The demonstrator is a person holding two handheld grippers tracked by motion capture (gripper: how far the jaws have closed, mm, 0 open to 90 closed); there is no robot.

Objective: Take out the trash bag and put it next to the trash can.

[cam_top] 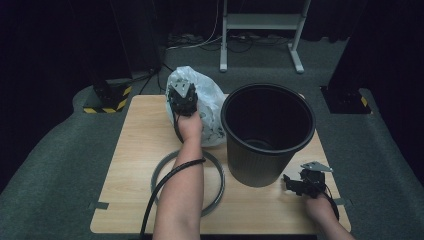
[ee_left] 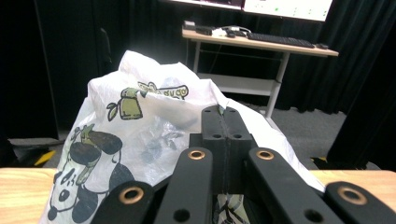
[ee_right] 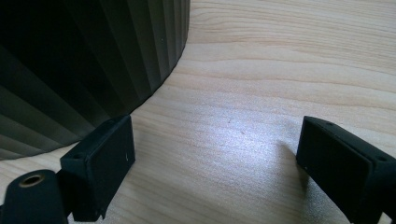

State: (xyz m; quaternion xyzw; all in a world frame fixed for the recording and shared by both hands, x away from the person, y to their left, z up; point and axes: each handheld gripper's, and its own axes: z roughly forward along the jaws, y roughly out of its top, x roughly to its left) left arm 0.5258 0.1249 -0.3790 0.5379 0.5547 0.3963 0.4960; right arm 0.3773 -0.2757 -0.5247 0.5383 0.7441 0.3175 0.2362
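1. Low and right in the high view, the right gripper (cam_top: 292, 184) sits on the wooden table (cam_top: 137, 150) just beside the foot of the bin; in the right gripper view its jaws stand wide apart with only bare wood between them
2. Low in the middle of the high view, a grey ring (cam_top: 162, 167) lies flat on the table under the person's left forearm; it looks stiff and light
3. The black ribbed waste bin (cam_top: 265, 132) stands upright at the middle right of the high view, and it is open on top; it looks hard and steady, and I think it will not tip easily
4. Farther back, in the upper middle of the high view, the white plastic bag (cam_top: 210, 107) sits puffed up on the table, touching or just beside the bin's left side; it has panda pictures (ee_left: 86, 154) on it
5. The left gripper (cam_top: 182, 102) is up against the bag; in the left gripper view its jaws are pressed tight together, and I cannot tell if a bit of bag is pinched between them
6. The bag looks very light, soft, thin and slippery, so I think it will flop and crinkle; the best place to grab is a bunched fold near its top, and a gentle pinch should do, because a hard tug could tear it
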